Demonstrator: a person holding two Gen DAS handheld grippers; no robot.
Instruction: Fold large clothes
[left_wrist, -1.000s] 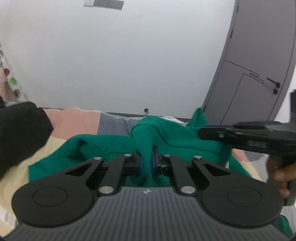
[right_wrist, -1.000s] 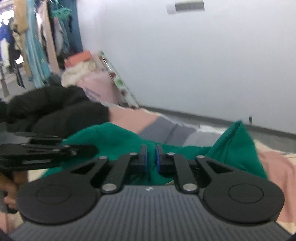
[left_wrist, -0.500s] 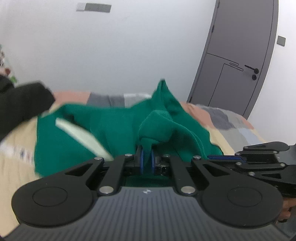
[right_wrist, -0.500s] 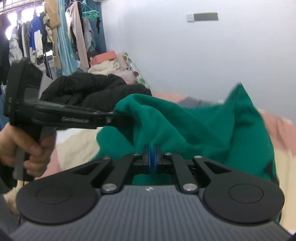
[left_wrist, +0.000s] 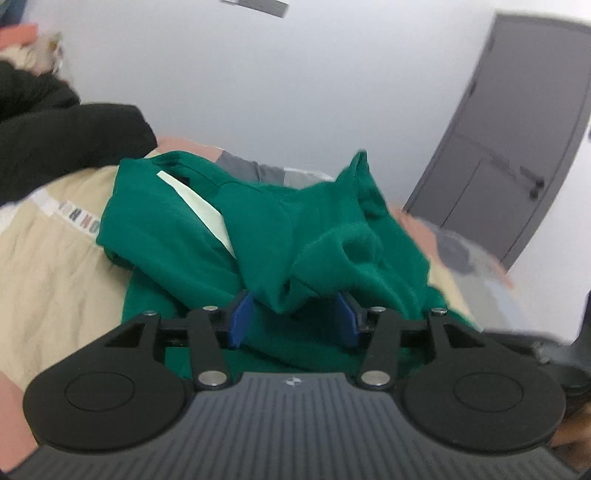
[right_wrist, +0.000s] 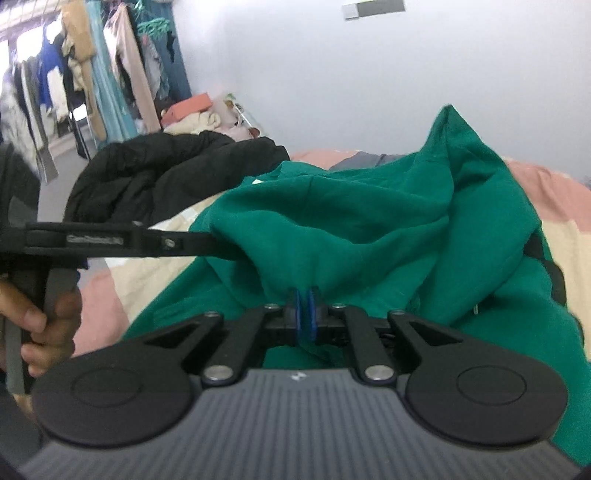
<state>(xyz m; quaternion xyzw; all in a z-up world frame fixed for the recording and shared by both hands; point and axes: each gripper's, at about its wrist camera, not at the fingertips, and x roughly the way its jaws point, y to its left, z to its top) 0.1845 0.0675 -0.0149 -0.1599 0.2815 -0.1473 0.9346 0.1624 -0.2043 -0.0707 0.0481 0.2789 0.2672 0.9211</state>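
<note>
Green hoodie (left_wrist: 266, 236) lies on the bed (left_wrist: 55, 280), bunched in the middle, one flap brought over the body but nowhere near a flat, squared stack. I'd judge the fold as early: one pass laid, edges still lumpy, hood peak sticking up; smoothing and further folds left.

Left tongs (left_wrist: 291, 319): jaws opening, a fold of green cloth sits btw the blue pads, not pinched. Right tongs (right_wrist: 304, 314): closed tight on a pinch of the hoodie fabric.

Count: 1 green hoodie, 2 tongs, 1 black jacket (right_wrist: 166, 173) heaped at the bed's far side, 1 grey door (left_wrist: 517, 147), a rack of hanging clothes (right_wrist: 74, 74), too many to count.
</note>
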